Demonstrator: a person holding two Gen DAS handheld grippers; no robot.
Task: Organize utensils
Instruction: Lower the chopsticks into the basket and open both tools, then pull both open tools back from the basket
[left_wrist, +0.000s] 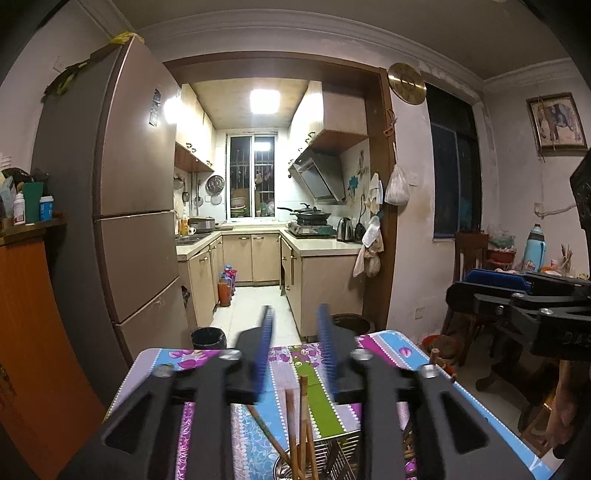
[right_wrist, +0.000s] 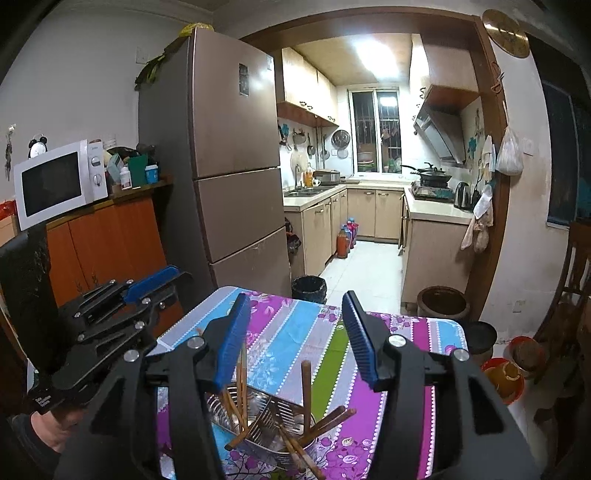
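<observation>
I can't read any writing here; the small white print on the left gripper (right_wrist: 155, 288) and the microwave (right_wrist: 61, 182) logo are too blurred.

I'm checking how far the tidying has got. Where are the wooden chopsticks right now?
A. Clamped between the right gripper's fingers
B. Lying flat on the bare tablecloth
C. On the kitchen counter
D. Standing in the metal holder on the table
D: the chopsticks stand leaning in the metal holder on the table, below the open right gripper.

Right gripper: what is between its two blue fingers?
Nothing is held. The right gripper stands open above the metal holder, and only the striped tablecloth and chopsticks show between, in the right wrist view.
</observation>
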